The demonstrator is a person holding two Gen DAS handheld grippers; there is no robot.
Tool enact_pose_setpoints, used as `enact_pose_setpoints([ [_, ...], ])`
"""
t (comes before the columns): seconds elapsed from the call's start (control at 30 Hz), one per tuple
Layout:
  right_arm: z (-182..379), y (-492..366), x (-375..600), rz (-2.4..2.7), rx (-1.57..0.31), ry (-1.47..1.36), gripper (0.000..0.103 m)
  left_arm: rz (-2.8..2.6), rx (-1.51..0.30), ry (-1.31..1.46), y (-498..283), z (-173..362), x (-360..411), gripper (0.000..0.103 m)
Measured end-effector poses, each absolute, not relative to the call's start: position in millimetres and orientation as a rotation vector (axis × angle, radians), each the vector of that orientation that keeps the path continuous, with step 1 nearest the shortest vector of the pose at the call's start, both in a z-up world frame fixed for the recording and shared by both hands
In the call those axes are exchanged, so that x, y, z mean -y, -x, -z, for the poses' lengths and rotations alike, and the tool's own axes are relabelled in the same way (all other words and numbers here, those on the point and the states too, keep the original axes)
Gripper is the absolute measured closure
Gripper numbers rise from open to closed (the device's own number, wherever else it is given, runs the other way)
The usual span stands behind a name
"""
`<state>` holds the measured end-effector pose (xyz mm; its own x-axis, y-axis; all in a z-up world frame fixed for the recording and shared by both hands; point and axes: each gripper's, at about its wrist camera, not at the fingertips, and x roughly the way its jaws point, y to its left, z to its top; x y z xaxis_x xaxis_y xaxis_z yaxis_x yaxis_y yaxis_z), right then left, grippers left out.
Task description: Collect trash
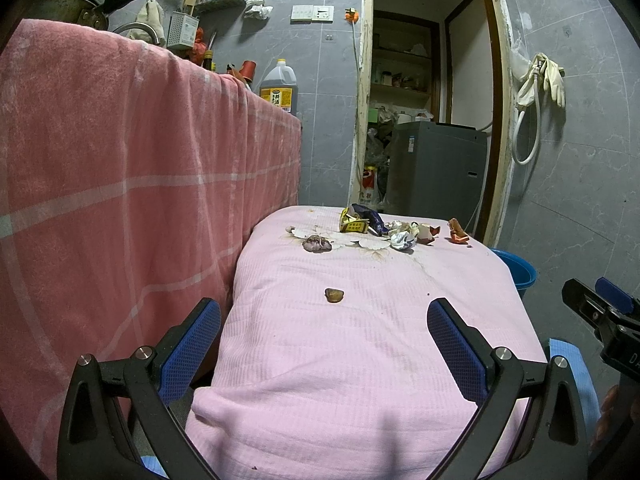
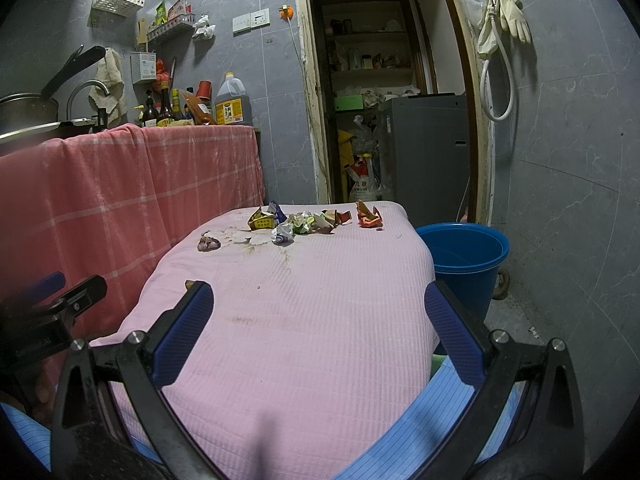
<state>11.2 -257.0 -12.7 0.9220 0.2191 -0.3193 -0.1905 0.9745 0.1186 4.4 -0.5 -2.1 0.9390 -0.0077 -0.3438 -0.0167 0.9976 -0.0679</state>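
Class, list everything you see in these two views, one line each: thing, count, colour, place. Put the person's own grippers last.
wrappers: several, mixed colours, crumpled, far end of the cover
cover: one, pink, over the table
garlic: one, purplish, far left on the cover
brown scrap: one, mid cover
bucket: one, blue, floor right of the table
cloth: one, pink checked, over the counter, left
oil jug: one, dark, counter
gloves: pale, hung on the right wall
left gripper: blue fingers, open
right gripper: blue fingers, open

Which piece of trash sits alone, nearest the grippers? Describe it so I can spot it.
Start at the pink cloth covering the table. The wrapper pile lies along its far edge; well short of that sits a small brown lump. It is rounded, glossy and alone, unlike the crumpled, colourful wrappers.
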Motion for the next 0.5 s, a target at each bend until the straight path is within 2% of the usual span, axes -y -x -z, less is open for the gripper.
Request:
enact_pose_setpoints([
  [0.5,13.6,-11.6,256.6,-0.210,-0.338,-0.087,0.000,-0.005,-0.352,0.071,-4.8,2.3,0.1,0.002],
])
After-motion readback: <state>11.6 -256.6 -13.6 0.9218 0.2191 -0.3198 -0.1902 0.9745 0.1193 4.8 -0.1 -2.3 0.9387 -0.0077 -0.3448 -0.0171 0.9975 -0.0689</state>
